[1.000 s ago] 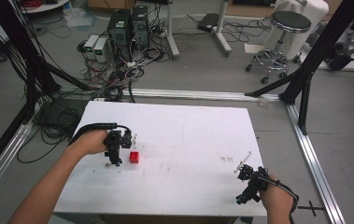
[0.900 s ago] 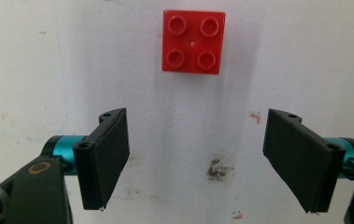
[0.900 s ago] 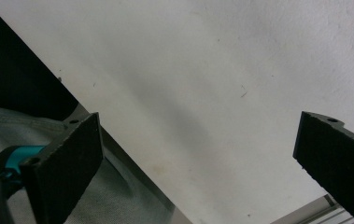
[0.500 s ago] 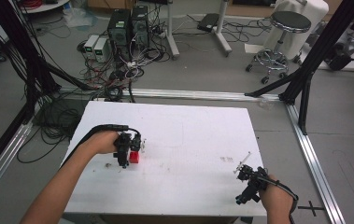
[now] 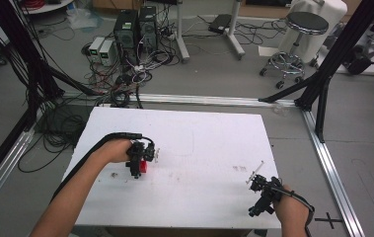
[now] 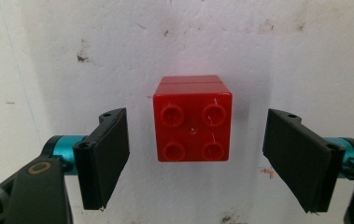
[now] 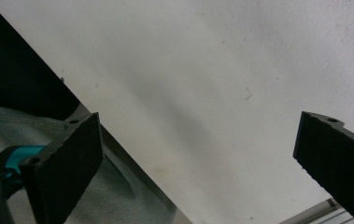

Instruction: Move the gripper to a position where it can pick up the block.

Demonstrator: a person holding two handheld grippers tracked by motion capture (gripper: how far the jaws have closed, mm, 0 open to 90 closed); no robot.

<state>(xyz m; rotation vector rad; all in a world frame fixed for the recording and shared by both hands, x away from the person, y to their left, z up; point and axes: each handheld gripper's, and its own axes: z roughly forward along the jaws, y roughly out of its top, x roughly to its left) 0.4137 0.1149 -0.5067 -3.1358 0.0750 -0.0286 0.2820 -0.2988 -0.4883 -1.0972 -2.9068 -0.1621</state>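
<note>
At the left of the table [image 5: 199,133], the left gripper [image 6: 195,154] is hanging straight over the brick [image 6: 192,119], a red cube with 4 studs facing up. Its jaws are standing wide apart, 1 on each side of the brick with clear gaps and touching nothing. That straddle looks like a line-up for a pinch across 2 flat sides, so the pads would meet the faces squarely rather than a corner. In the high view the brick [image 5: 144,166] is sitting on the left half of the white top, partly under the left gripper [image 5: 136,165].

Toward the right, the right gripper [image 5: 259,197] is waiting near the front right corner, well apart from the brick. Its jaws are spread wide around bare table and holding nothing, probably parked out of the way.
</note>
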